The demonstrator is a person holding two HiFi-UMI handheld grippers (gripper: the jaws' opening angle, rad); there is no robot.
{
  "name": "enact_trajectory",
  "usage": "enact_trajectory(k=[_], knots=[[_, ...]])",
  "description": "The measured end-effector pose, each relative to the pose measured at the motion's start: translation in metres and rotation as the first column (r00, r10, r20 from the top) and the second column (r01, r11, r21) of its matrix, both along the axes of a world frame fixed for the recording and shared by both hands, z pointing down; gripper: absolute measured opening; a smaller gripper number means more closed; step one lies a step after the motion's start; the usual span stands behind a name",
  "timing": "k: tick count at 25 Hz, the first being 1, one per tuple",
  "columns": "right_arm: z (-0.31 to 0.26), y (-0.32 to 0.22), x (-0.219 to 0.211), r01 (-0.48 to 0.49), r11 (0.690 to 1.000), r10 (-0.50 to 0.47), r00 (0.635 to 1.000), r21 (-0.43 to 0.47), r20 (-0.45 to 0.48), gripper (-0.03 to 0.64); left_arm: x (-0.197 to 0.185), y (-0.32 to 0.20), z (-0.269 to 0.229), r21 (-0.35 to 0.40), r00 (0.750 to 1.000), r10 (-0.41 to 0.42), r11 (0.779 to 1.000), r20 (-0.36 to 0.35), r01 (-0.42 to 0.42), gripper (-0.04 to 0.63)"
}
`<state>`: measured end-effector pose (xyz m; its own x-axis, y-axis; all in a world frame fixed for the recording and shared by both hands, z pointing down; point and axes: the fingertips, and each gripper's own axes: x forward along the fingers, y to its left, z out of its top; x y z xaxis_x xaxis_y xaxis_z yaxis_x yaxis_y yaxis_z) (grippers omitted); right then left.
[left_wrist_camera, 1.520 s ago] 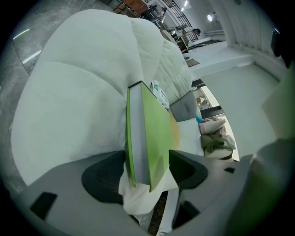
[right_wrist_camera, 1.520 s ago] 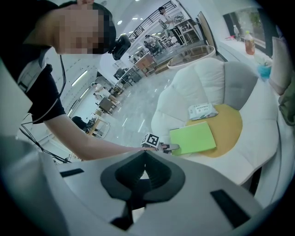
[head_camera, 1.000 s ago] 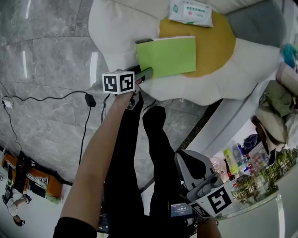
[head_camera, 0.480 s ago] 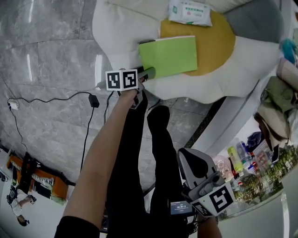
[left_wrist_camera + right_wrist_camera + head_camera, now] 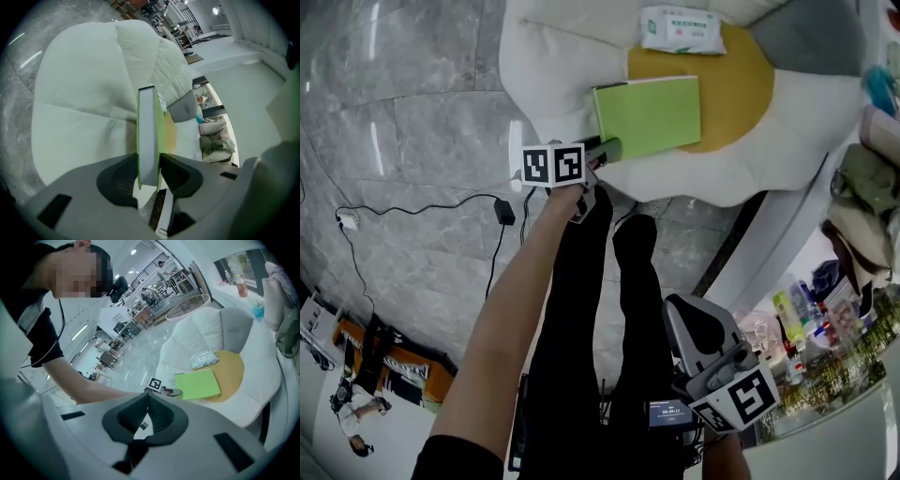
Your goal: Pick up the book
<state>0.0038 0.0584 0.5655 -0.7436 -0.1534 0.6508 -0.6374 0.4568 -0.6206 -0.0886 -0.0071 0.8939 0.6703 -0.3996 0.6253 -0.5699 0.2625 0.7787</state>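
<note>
Grasp step: left gripper (image 5: pixel 605 148) jaws, just closing, now pinch the near edge of the green book (image 5: pixel 647 114) on the chair cushion (image 5: pixel 553 56); right gripper (image 5: pixel 146 397) pressed together, idle; next, lift steadily, keeping the book level.

Head cam looks steeply down from above onto the white chair (image 5: pixel 553 66) and green book (image 5: pixel 647 114); left tool (image 5: pixel 149 178) cam sits right at the book's edge, sighting along it across the chair; right tool (image 5: pixel 146 399) cam hangs well back, facing the same chair and book.
</note>
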Motion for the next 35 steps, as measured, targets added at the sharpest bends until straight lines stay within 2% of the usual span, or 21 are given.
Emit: enact_trajectory(k=[5, 13, 21, 27, 35], knots=[[-0.01, -0.005, 0.002, -0.028, 0.999, 0.028, 1.0, 0.017, 0.011, 0.015, 0.002, -0.004, -0.015, 0.015, 1.0, 0.029, 0.999, 0.006, -0.029, 0.153], [-0.028, -0.009, 0.014, -0.067, 0.996, 0.066, 0.998, 0.052, 0.016, 0.015, 0.015, -0.008, -0.041, 0.025, 1.0, 0.005, 1.0, -0.025, -0.004, 0.146], [-0.053, -0.006, 0.026, -0.108, 0.991, 0.107, 0.994, 0.084, 0.02, 0.015, 0.026, -0.015, -0.082, 0.057, 0.988, -0.101, 0.993, -0.115, 0.108, 0.146], [-0.085, -0.015, 0.043, -0.147, 0.978, 0.146, 0.989, 0.149, 0.019, 0.015, 0.04, -0.034, -0.132, 0.107, 0.978, -0.117, 0.985, -0.172, 0.137, 0.146], [-0.127, -0.009, 0.075, -0.179, 0.957, 0.179, 0.984, 0.227, 0.018, 0.015, 0.063, -0.059, -0.211, 0.185, 0.941, -0.176, 0.954, -0.288, 0.235, 0.146]])
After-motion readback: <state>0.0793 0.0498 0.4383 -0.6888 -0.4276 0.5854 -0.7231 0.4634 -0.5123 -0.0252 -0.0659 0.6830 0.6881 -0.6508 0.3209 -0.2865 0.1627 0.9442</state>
